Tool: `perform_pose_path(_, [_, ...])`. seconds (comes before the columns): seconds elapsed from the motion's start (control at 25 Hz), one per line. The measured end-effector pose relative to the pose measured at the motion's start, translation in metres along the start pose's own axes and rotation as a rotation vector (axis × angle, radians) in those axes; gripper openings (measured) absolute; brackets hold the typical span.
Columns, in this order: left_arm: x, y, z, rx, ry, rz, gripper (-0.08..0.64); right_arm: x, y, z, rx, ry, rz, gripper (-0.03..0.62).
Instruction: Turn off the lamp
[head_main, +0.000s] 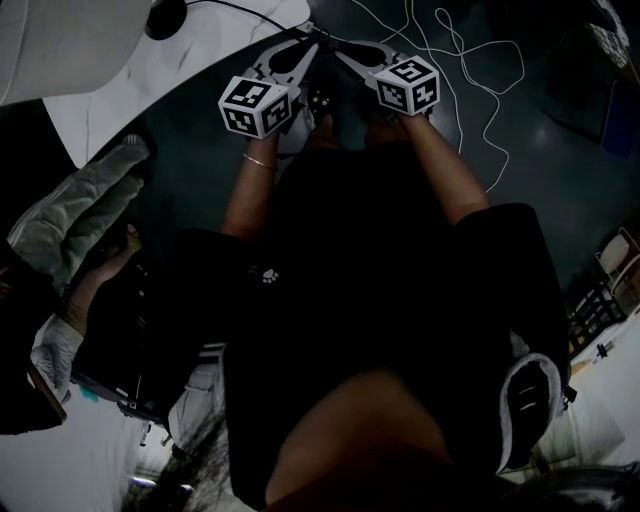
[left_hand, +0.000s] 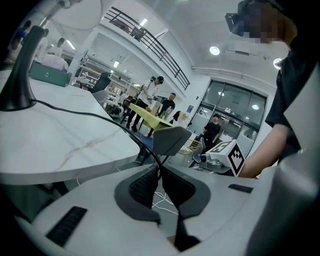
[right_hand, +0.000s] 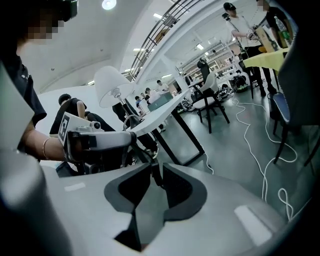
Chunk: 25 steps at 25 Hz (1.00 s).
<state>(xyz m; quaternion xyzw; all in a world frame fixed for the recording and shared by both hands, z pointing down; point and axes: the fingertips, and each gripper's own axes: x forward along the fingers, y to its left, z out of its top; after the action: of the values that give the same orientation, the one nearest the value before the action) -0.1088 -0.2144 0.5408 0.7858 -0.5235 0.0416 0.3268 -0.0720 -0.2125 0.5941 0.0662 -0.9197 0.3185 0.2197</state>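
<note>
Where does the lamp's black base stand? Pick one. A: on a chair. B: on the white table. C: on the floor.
B: the lamp base stands on the white table, its black cable trailing across the top.

We see the lamp (left_hand: 21, 65) only in part, its shade cut by the top edge. Its cord (left_hand: 96, 115) vanishes between the closed jaws of the left gripper (left_hand: 159, 167) and the right gripper (right_hand: 152, 170). What they pinch there is hidden.
</note>
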Motion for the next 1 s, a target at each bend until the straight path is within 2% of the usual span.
perform_pose_path(0.28, [0.010, 0.007, -0.016, -0.019, 0.058, 0.010, 0.018, -0.009, -0.009, 0.003, 0.024, -0.018, -0.026, 0.067])
perform_pose_path(0.56, [0.009, 0.024, -0.030, -0.039, 0.112, 0.082, 0.018, -0.011, -0.011, 0.010, 0.035, -0.052, -0.032, 0.002])
perform_pose_path(0.92, [0.001, 0.039, -0.042, -0.050, 0.156, 0.154, 0.021, -0.005, -0.007, 0.013, 0.048, -0.059, -0.025, 0.002])
perform_pose_path(1.0, [-0.002, 0.041, -0.042, -0.055, 0.155, 0.165, 0.059, -0.005, -0.006, 0.014, 0.050, -0.062, -0.026, 0.002])
